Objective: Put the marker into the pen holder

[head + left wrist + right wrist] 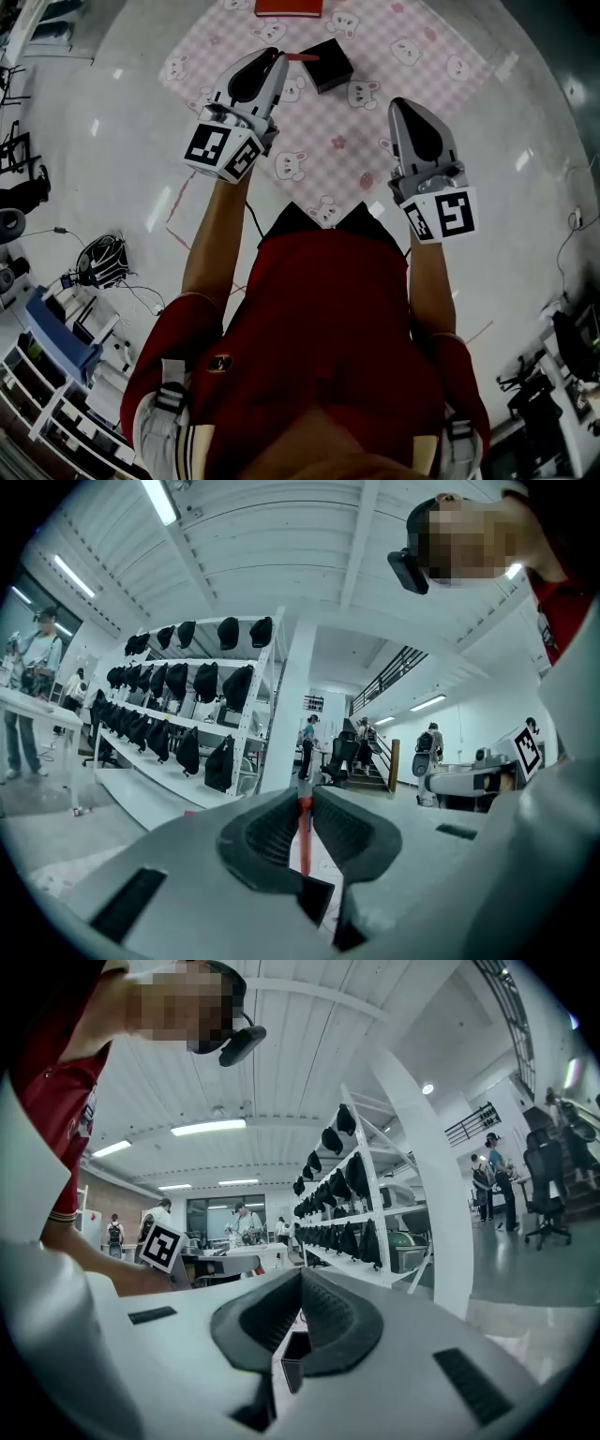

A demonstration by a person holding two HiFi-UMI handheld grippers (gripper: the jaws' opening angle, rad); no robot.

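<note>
Left gripper view shows the left gripper [303, 797] with its jaws pressed onto a thin red marker [304, 841], which runs lengthwise down the narrow slit between the ribbed pads. Right gripper view shows the right gripper [302, 1275] with its jaws drawn together at the tips and nothing caught between them.

From the head view, the left gripper [274, 64] is held over the left part of a pink checked cloth [328, 141] printed with bunnies. The marker [302, 57] pokes out past the jaw tips toward the right. Its end sits just beside the left corner of the black pen holder [325, 66]; whether they touch cannot be told. The pen holder stands near the middle of the cloth's far edge. A red flat object [289, 7] lies at that far edge, beyond it. The right gripper [403, 105] hangs over the cloth's right part, well apart from the pen holder.
</note>
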